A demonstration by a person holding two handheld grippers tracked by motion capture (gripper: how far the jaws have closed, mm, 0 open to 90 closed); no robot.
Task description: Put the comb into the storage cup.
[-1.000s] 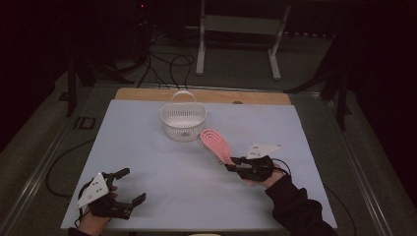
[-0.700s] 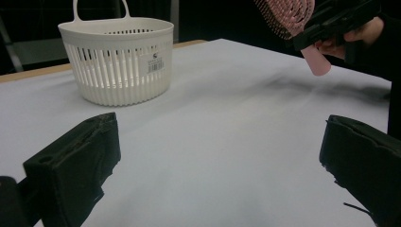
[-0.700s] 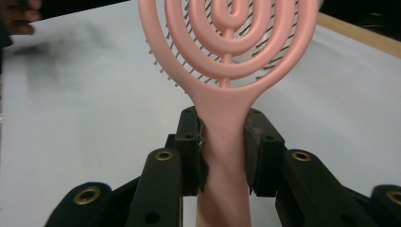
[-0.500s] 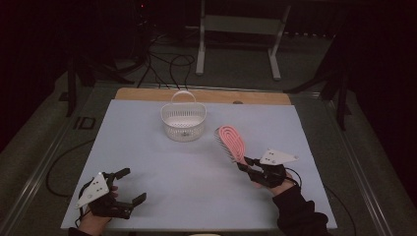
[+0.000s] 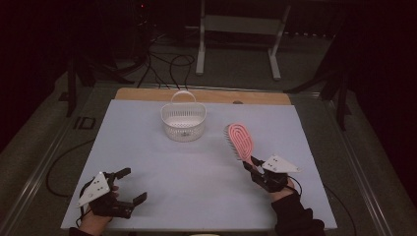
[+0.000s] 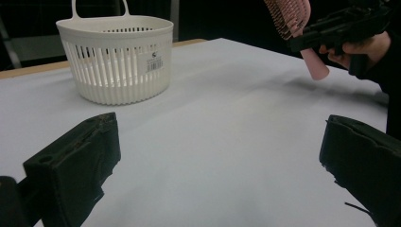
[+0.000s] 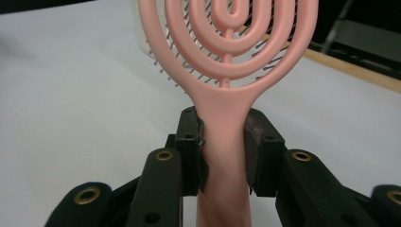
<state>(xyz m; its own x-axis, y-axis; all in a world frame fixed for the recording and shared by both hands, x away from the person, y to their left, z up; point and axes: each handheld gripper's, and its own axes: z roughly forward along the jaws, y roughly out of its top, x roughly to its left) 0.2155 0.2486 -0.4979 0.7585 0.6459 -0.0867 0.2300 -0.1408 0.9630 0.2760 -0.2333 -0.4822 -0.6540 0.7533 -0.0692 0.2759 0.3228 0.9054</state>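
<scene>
While my right claw (image 7: 226, 146) pinches the pink hairbrush (image 5: 240, 140) by its handle, the two black jaws press on either side of the stem just below the oval head, and the handle's end pokes out beneath the grip in the left gripper view. From the high view the brush head points away from me and a little toward the middle of the table, its bristles on the side facing the basket; it looks lifted clear of the surface, though from above I can't be sure. My left claw (image 5: 127, 186) sits near the table's near left corner with its jaws spread wide and nothing between them, only bare tabletop showing between the two pads in its own view.

Going from big to small: the room around is dark, with a grey floor, a pale metal frame stand (image 5: 236, 37) at the far side and black cables (image 5: 167, 64) trailing across the floor behind the table. The table (image 5: 196, 196) is covered with a white sheet, leaving a wooden strip (image 5: 147, 94) bare along its far edge. On the sheet, toward the far middle, stands a white slotted basket (image 5: 183, 120) with a loop handle and a small label on its wall, well apart from both claws, with the brush head off to its right.
</scene>
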